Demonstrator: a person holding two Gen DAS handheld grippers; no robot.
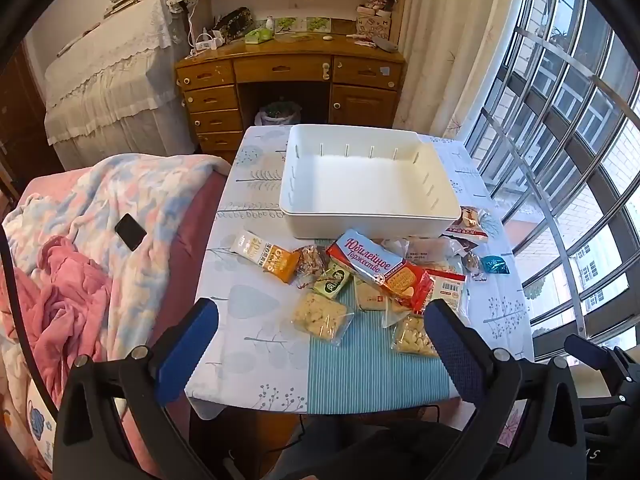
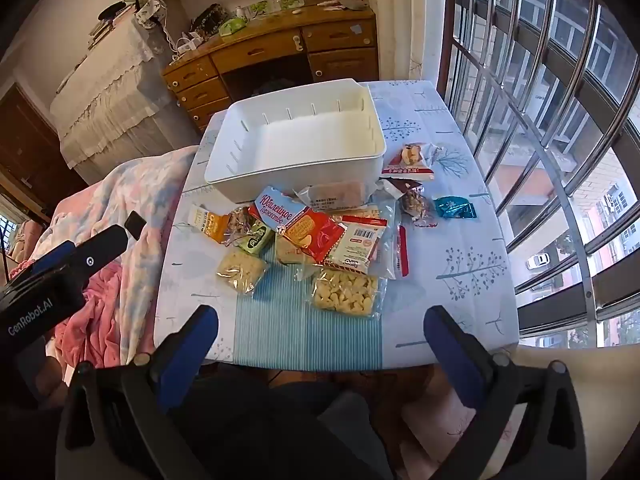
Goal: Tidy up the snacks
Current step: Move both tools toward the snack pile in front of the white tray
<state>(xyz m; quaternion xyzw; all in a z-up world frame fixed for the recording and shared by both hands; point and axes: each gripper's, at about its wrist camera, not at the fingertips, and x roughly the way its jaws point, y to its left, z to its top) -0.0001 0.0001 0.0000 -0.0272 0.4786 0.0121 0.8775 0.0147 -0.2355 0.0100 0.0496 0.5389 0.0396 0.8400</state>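
A bedroom counter (image 1: 256, 344) beside barred windows carried an empty white bin (image 1: 368, 176), with the snacks (image 2: 304, 248) heaped just before it, so sorting had not begun. A red biscuit pack (image 1: 384, 270) read "Юбилейное". Left gripper (image 1: 320, 344) and right gripper (image 2: 320, 340) hovered with jaws released, holding nothing.

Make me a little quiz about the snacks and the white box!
1. True or false: the white box already holds snacks.
2. The red biscuit pack lies: A) in the box B) on the snack pile C) on the bed.
3. Fill in: both tools, left and right, are ____.

Key: 1 false, it is empty. 2 B. 3 open, holding nothing.
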